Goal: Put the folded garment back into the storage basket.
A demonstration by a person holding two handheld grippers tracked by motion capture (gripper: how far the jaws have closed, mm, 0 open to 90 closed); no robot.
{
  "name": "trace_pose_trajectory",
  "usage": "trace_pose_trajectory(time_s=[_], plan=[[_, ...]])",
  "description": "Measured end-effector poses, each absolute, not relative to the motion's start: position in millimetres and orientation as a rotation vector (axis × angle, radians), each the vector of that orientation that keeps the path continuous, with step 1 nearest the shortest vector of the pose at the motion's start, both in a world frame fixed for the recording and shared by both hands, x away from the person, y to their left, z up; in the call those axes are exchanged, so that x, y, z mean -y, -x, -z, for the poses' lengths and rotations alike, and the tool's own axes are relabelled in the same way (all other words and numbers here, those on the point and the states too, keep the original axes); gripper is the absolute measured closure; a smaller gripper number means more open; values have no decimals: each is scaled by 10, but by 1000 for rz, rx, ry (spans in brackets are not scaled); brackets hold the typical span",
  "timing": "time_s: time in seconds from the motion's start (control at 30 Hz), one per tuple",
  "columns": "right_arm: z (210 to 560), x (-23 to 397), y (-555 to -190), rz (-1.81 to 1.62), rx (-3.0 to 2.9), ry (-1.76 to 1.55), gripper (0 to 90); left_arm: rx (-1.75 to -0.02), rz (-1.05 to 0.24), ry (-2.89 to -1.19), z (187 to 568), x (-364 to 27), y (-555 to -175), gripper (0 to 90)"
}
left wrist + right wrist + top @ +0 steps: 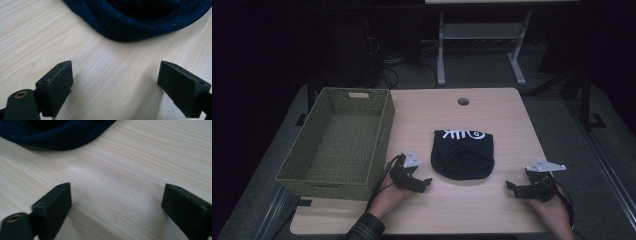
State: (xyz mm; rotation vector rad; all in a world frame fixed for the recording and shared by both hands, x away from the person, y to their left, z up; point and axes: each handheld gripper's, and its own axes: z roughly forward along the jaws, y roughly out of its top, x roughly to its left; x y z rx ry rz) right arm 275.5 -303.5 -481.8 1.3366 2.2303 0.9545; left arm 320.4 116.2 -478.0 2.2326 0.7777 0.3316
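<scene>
Your left gripper [115,87] and right gripper [116,210] gape wide, empty, near the tabletop's [507,125] front edge; the high view adds the basket [337,145] beside the beanie [463,154].

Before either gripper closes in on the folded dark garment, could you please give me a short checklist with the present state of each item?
1. Left gripper jaws open, nothing held: ok.
2. Right gripper jaws open, nothing held: ok.
3. Folded navy garment lies flat between the grippers, untouched: ok.
4. Wicker basket has room inside: ok.
5. Bare tabletop in front of both grippers: ok.
6. Garment's type: cannot tell.
</scene>
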Motion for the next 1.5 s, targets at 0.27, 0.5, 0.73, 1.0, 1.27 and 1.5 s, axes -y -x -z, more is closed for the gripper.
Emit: trace_pose_trajectory(time_s=[0.27, 0.5, 0.73, 1.0, 1.27, 1.5], plan=[[4755, 3120, -2788, -985, -2243, -1369, 266, -778, -328, -2232, 4780, -1157, -3206, 119], [4667, 3123, -2854, -1057, -2259, -1358, 444, -772, -329, -2234, 4780, -1170, -3190, 121], [4538, 3033, -2971, -1123, -2267, -1291, 682, -774, -330, -2231, 4781, -1192, -3170, 119], [4408, 2950, -3109, -1176, -2308, -1235, 897, -770, -330, -2237, 4779, -1194, -3173, 119], [4295, 2840, -3266, -1216, -2290, -1195, 900, -772, -330, -2240, 4776, -1188, -3179, 118], [4303, 2764, -3395, -1201, -2322, -1194, 900, -777, -331, -2238, 4777, -1178, -3182, 118]])
